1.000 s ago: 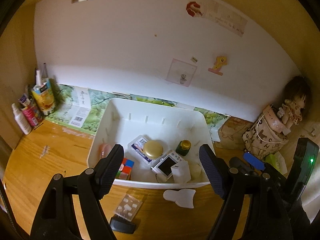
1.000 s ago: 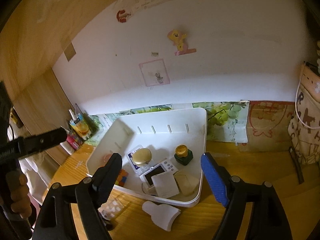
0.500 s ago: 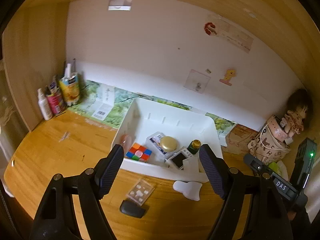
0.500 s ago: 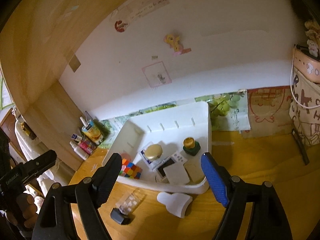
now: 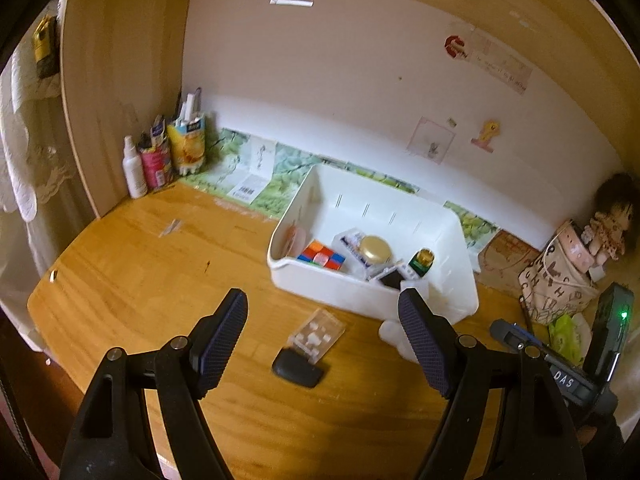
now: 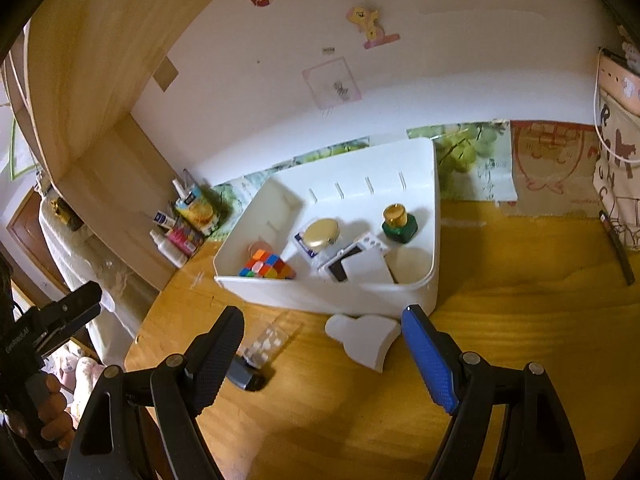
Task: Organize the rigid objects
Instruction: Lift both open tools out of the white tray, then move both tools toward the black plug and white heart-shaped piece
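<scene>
Both tools backed off; white piece [image 5: 390, 330] half-hidden.

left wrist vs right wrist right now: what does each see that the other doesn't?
Only the left wrist view shows the brown-haired doll sitting on the patterned cloth bag, and the right claw's body with its green light.

Only the right wrist view shows the person's hand gripping the left tool's handle.

Both show the white plastic bin holding the multicoloured puzzle cube, and, on the wooden desk in front of it, the clear plastic case, small black block and white heart-shaped piece. Each view's own claw is open.
</scene>
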The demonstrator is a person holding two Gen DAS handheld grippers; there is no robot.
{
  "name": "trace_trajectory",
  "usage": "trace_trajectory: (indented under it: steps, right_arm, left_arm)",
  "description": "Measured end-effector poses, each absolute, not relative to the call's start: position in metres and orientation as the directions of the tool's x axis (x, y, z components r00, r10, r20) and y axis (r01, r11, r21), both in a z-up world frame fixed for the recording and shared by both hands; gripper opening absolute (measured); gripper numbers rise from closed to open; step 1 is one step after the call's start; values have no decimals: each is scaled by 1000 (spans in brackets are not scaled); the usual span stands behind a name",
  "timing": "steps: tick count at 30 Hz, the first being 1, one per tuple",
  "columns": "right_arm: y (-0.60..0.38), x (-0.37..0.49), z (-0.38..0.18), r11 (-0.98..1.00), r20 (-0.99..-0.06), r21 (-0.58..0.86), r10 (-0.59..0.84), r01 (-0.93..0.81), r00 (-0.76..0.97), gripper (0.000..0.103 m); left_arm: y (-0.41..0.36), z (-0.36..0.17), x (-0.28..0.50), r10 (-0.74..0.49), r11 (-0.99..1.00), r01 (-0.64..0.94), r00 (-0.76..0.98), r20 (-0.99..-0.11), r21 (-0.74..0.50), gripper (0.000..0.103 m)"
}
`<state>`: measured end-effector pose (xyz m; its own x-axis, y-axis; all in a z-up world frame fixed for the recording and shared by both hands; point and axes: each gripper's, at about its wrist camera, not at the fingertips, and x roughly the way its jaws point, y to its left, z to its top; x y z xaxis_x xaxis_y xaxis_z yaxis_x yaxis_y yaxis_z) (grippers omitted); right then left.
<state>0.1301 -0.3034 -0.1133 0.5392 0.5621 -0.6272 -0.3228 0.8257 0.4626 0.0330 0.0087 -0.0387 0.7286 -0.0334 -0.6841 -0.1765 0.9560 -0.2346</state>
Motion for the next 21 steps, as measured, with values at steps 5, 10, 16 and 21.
trace_trajectory:
  steps: [5,10,16,21]
  right_arm:
    - [-300,122,-118,831,-643,451,555,-324,527,82]
    - [-296,113,-122,847,-667,437,531,-304,523,82]
    - [-288,107,-130,878,-706,392,479,-276,522,82]
    - [-279,105,-142,902,-743,364,432,-233,512,82]
  left_arm:
    - [14,-52,26,-40,957,-178,696,-717,-227,81]
    - [25,-67,26,-54,955,-185,660,-749,-232,81]
    - [42,-77,32,-69,962,-169,612,-788,-215,81]
    - [52,-88,38,-99,970,-129,565,-819,-207,81]
